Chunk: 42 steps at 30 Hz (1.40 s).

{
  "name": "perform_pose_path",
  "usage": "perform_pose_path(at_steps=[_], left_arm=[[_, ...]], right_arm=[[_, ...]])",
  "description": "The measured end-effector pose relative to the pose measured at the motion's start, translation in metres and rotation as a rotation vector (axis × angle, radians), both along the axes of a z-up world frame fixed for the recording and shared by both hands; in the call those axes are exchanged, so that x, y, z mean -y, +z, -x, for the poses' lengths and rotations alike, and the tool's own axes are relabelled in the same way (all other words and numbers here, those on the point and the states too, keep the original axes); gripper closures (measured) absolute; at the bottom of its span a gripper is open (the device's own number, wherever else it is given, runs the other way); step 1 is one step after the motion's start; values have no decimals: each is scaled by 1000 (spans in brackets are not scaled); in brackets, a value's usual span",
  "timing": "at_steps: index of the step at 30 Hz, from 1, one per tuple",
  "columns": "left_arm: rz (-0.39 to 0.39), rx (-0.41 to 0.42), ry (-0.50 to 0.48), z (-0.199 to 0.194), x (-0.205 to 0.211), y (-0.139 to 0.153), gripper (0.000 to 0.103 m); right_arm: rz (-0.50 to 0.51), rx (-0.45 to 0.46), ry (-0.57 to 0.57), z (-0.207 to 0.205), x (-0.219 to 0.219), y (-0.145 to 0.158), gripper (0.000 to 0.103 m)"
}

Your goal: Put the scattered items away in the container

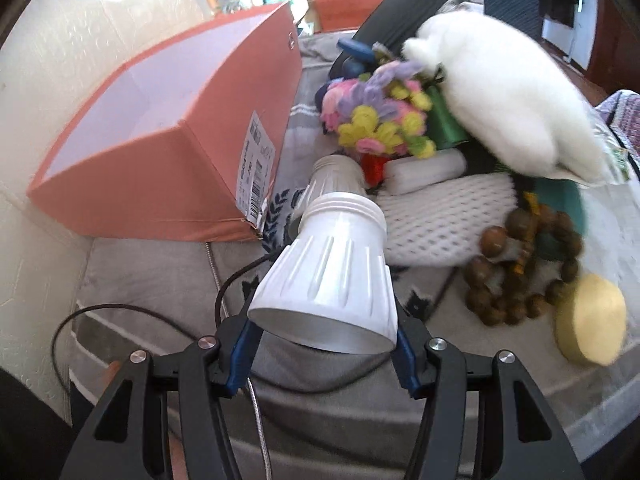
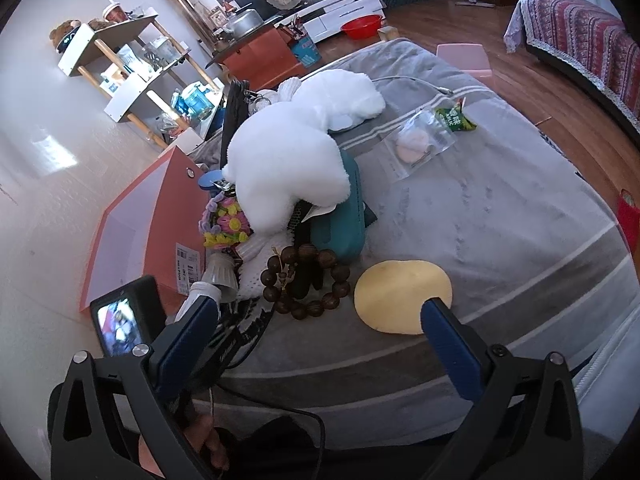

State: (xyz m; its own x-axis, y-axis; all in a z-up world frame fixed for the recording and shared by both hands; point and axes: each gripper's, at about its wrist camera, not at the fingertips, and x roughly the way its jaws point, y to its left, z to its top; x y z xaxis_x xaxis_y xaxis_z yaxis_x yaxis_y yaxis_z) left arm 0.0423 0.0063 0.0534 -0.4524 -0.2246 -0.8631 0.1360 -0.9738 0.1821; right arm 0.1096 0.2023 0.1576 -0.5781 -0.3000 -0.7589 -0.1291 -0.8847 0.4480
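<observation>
Left gripper (image 1: pixel 326 336), lower centre of its frame: clamped on a white ribbed lamp socket (image 1: pixel 328 276); second socket (image 1: pixel 334 178) just behind; orange box (image 1: pixel 132 184), open-topped, upper left on the bed (image 2: pixel 500 220); right gripper (image 2: pixel 320 320): jaws wide, holding nothing, above the yellow sponge (image 2: pixel 400 292) and wooden bead bracelet (image 2: pixel 306 280).

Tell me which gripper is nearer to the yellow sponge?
Right. The right gripper hangs open just before the yellow sponge, one finger overlapping its edge. The left gripper is off to the side, shut on a white lamp shade.
</observation>
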Motion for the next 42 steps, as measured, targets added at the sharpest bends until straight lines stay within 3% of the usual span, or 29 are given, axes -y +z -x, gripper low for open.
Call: perform_pose_path(at_steps=[6,8,13,16,20,22,29,30,31,33,38,42], left_arm=[[-51,-48,-62,-36,-11,33,47],[-92,-62,-89,-49,4,50,47],[-196,-116,-157,-103,18,81,47],[-257,-148,-151,-117,31,95,47],[-328,-124,-91,-113,48,90,47],[-327,-130,-103,-114,45,92,47],[-349,-113,-106,-112,46,89,47],[-345,-111,-107,-112,46,89,47],[-350,-107,-109,-111,45,88,47],[-355,-103,-104,-110,46,87,47],[-361,-101,-103,-111,46,86,47],[-365,-106,-102,-114,47,89,47]], right_arm=[[28,-1,8,0,-1,0,1],[65,22,23,5,-3,-5,1],[359,124,152,45,7,-29,17],[438,137,306,79,47,-31,20],[347,194,489,115,117,-37,26],[251,224,539,130,149,-46,26],[25,346,531,178,205,-99,27],[-1,372,529,183,210,-108,32],[-9,388,532,185,212,-115,48],[5,415,532,187,212,-126,48],[39,372,531,173,195,-108,48],[30,312,542,160,170,-66,48]])
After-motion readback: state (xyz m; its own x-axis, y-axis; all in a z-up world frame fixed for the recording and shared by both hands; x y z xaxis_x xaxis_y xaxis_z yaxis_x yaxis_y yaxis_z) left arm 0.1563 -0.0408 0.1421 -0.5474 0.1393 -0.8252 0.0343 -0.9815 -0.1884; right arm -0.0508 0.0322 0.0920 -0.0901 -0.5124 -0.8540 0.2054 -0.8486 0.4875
